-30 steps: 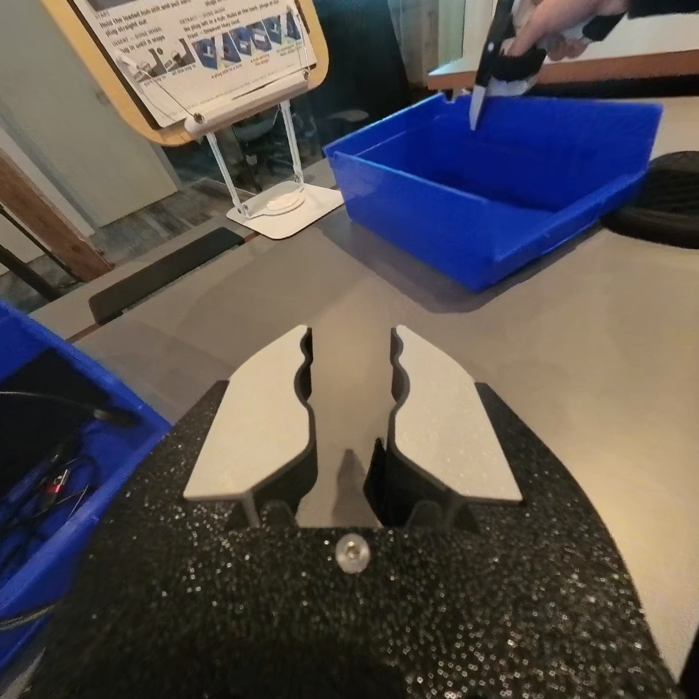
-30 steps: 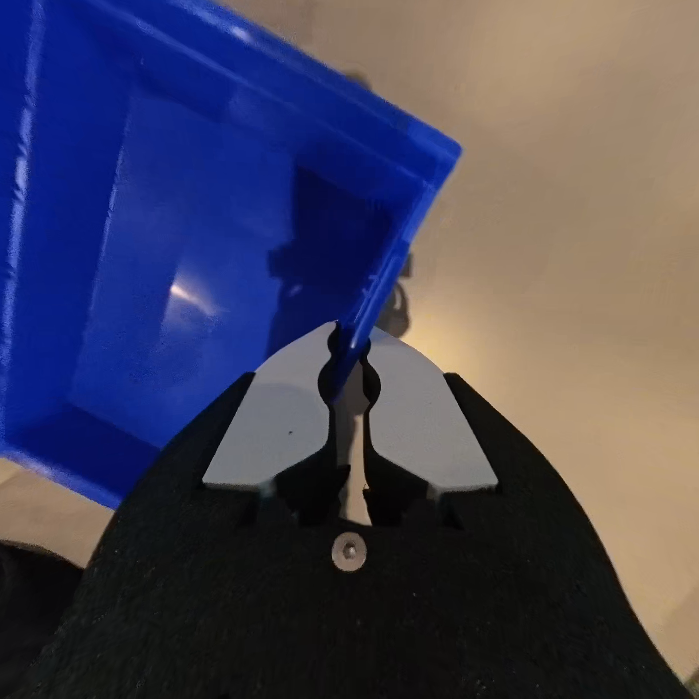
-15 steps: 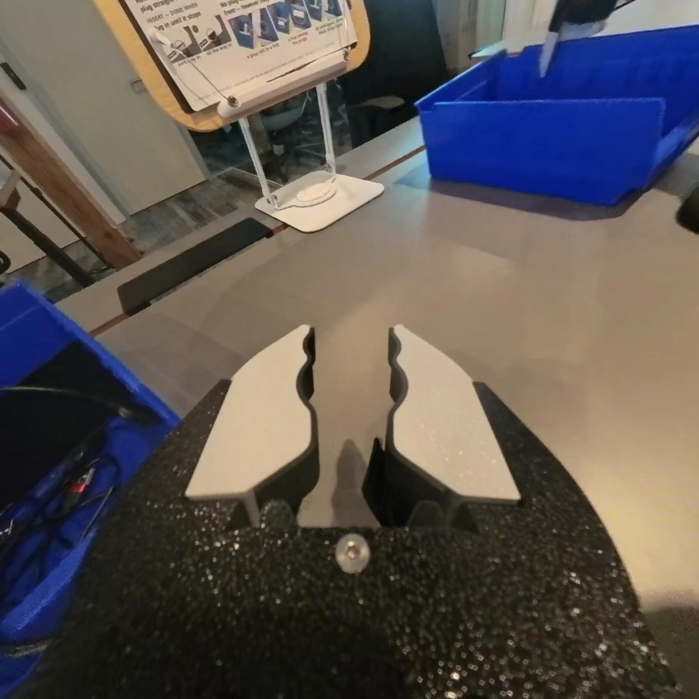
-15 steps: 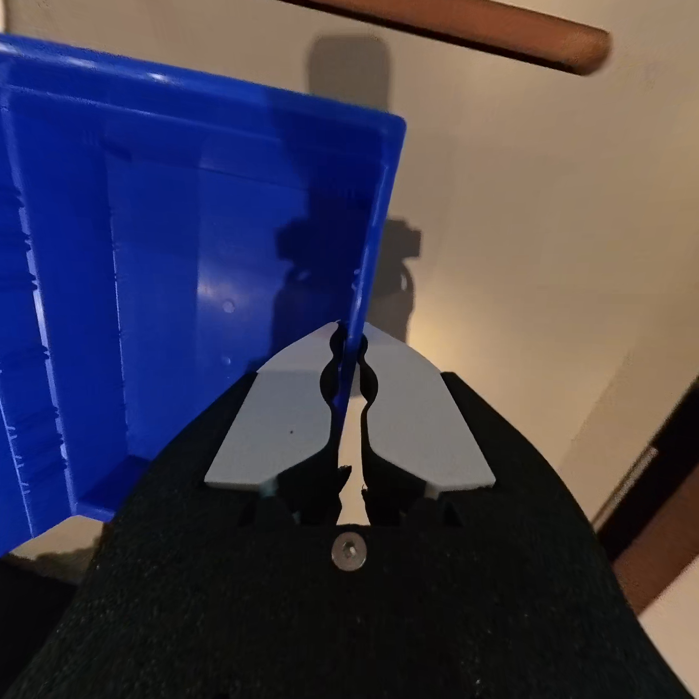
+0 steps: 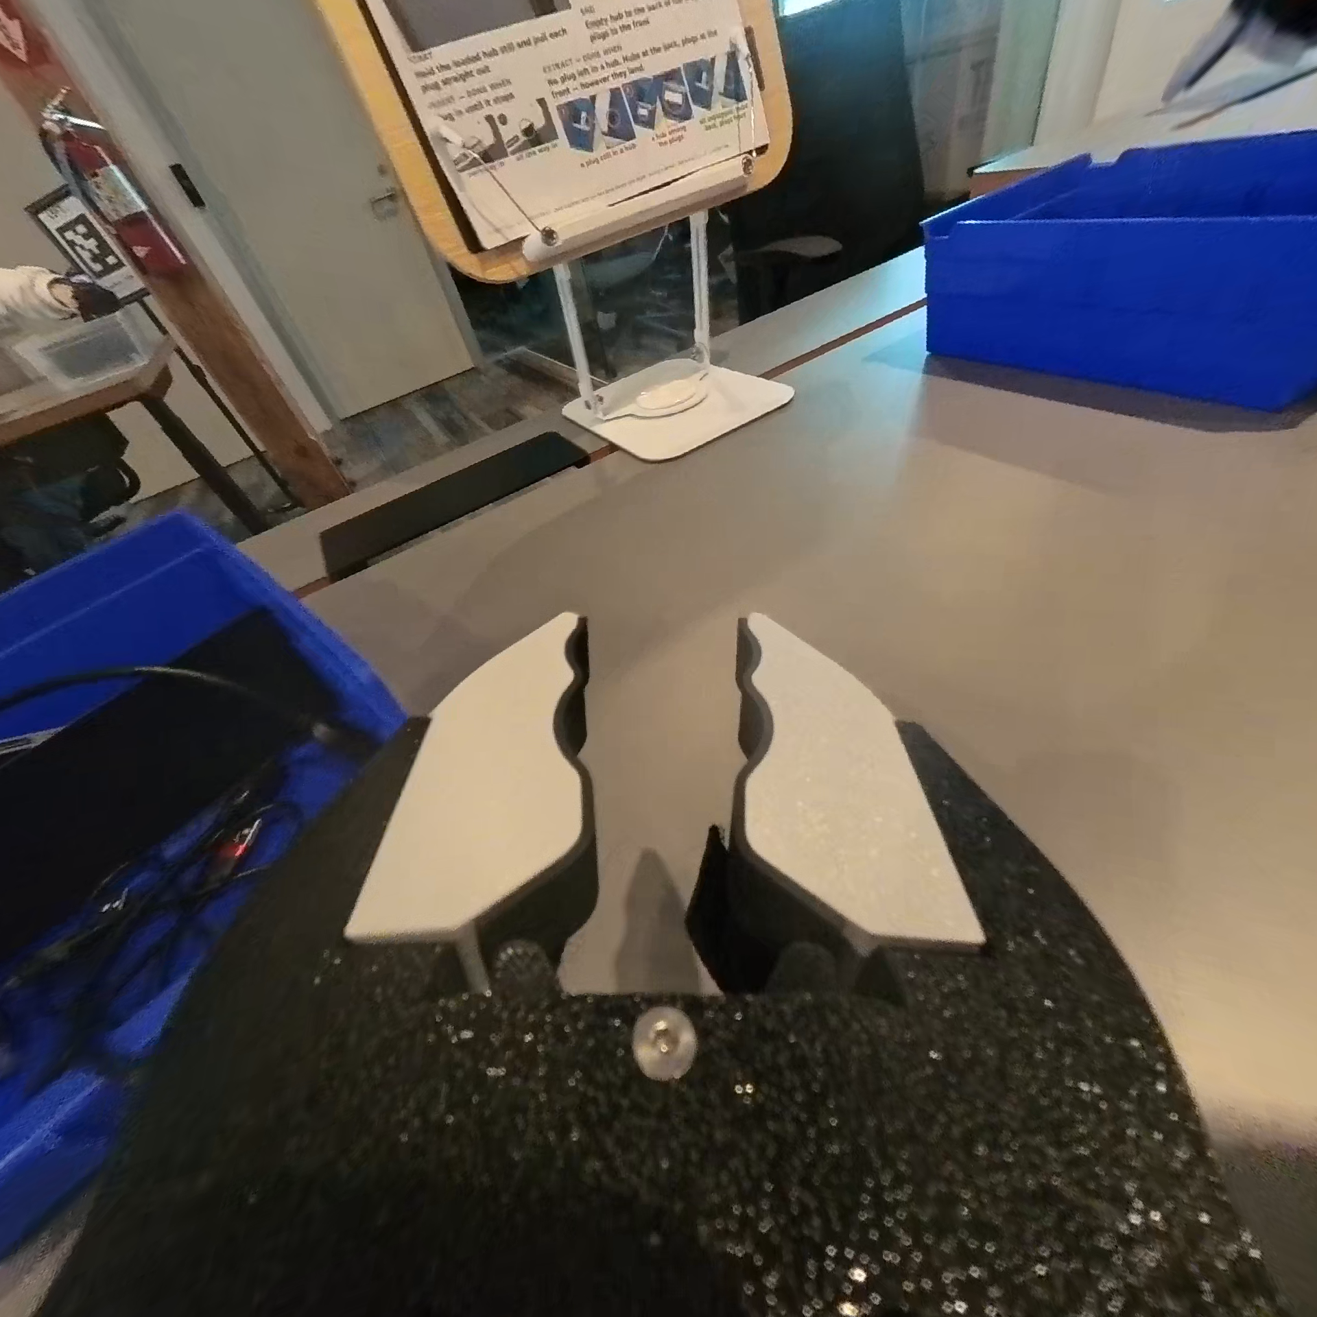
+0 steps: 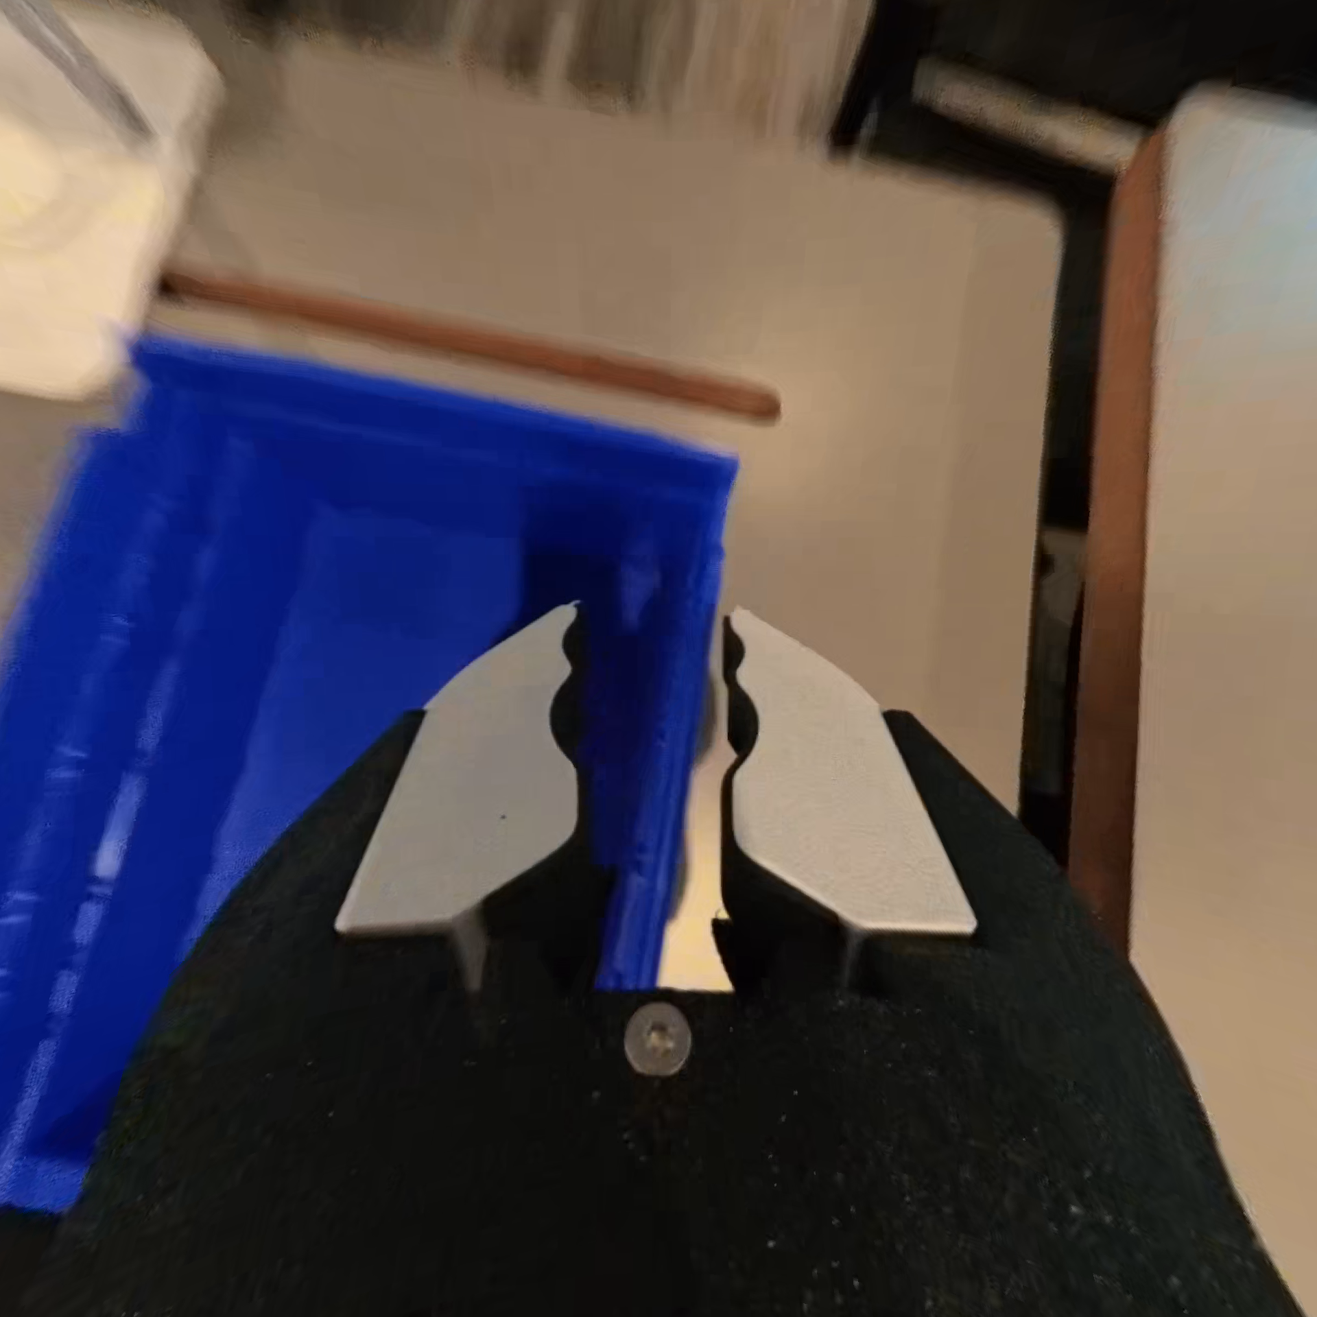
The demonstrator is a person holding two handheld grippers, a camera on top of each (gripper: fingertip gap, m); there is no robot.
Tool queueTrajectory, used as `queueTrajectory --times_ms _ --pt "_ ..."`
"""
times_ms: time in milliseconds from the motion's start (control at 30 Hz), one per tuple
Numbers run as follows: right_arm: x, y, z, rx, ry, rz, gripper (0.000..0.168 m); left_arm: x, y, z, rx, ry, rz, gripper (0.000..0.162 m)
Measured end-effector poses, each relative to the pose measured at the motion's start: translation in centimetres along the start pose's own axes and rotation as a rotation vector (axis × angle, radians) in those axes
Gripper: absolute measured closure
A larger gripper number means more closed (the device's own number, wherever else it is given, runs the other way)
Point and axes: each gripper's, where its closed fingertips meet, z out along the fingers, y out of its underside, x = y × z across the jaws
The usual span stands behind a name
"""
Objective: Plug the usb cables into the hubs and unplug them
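The left tool (image 5: 663, 634) hangs over the grey counter (image 5: 926, 570) with its jaws apart and nothing between them. Black cables (image 5: 142, 884) lie in the blue bin (image 5: 128, 591) at its left. The right tool (image 6: 652, 613) is released too, straddling the wall of another blue bin (image 6: 342, 570) without touching it.

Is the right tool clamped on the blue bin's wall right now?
No. The right tool stands open, the blue bin's wall loose between its fingers.

Right gripper (image 6: 652, 620) jaws parted, blurred blue bin (image 6: 356, 641) wall between them, grey table (image 6: 855, 356) beyond
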Motion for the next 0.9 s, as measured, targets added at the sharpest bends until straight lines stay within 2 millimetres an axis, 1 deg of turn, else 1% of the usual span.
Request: queueTrajectory --times_ms 33,67,100,133,167,233,267,300,367,433,467,500,567,600,633,700,733,767,833,900 --pt "-1.1 -1.7 -1.7 0.110 -0.026 0.010 0.127 -0.2 -0.1 -0.5 0.006 -0.012 -0.002 0.123" --pt "-2.7 -3.3 -3.6 0.220 -0.056 0.008 0.124 -0.5 -0.2 -1.0 0.016 -0.026 -0.006 0.123" --pt "-4.8 -4.6 -5.7 0.320 -0.095 -0.005 0.122 -0.8 -0.3 -1.5 0.028 -0.041 -0.011 0.124" --pt "-7.5 -5.6 -7.8 0.408 -0.150 -0.035 0.120 -1.2 -0.5 -2.0 0.043 -0.059 -0.016 0.124" --pt "-10.6 -6.1 -9.9 0.480 -0.209 -0.080 0.118 -1.5 -0.7 -2.5 0.059 -0.078 -0.022 0.124" --pt "-17.1 -6.0 -13.0 0.580 -0.307 -0.186 0.113 -2.1 -1.2 -3.6 0.091 -0.118 -0.026 0.125" --pt "-20.5 -5.5 -14.1 0.620 -0.349 -0.238 0.109 -2.5 -1.3 -4.1 0.103 -0.142 -0.022 0.125" --pt "-23.8 -4.8 -14.8 0.652 -0.397 -0.286 0.103 -2.9 -1.5 -4.6 0.112 -0.169 -0.017 0.125" --pt "-30.4 -2.8 -15.2 0.691 -0.507 -0.376 0.098 -3.9 -1.6 -5.6 0.119 -0.223 -0.009 0.126" --pt "-35.9 -0.4 -14.0 0.682 -0.590 -0.455 0.091 -5.0 -1.5 -6.5 0.107 -0.268 -0.010 0.126" --pt "-38.1 0.6 -13.0 0.681 -0.624 -0.486 0.090 -5.5 -1.4 -6.9 0.097 -0.283 -0.018 0.126" --pt "-39.8 1.5 -11.9 0.690 -0.639 -0.513 0.088 -6.1 -1.3 -7.3 0.086 -0.297 -0.028 0.125" --pt "-42.0 2.8 -8.9 0.722 -0.621 -0.547 0.089 -7.3 -1.2 -8.2 0.066 -0.333 -0.036 0.125" --pt "-42.6 3.4 -7.5 0.751 -0.610 -0.557 0.089 -7.9 -1.1 -8.7 0.058 -0.353 -0.036 0.125" --pt "-42.9 3.8 -6.2 0.785 -0.596 -0.553 0.089 -8.4 -1.0 -9.2 0.049 -0.371 -0.035 0.125" --pt "-42.9 5.0 -4.2 0.834 -0.576 -0.542 0.098 -9.2 -0.8 -10.0 0.028 -0.402 -0.032 0.125" --pt "-43.1 5.5 -3.8 0.831 -0.577 -0.559 0.097 -9.6 -0.7 -10.4 0.018 -0.416 -0.028 0.125" --pt "-43.2 5.9 -3.9 0.823 -0.580 -0.594 0.098 -9.9 -0.5 -10.7 0.011 -0.433 -0.022 0.125" --pt "-42.8 5.7 -4.6 0.886 -0.544 -0.623 0.105 -10.7 -0.3 -11.3 0.009 -0.466 -0.020 0.126" --pt "-42.4 5.4 -5.2 0.958 -0.543 -0.579 0.114 -11.5 0.0 -11.5 0.007 -0.490 -0.030 0.126"
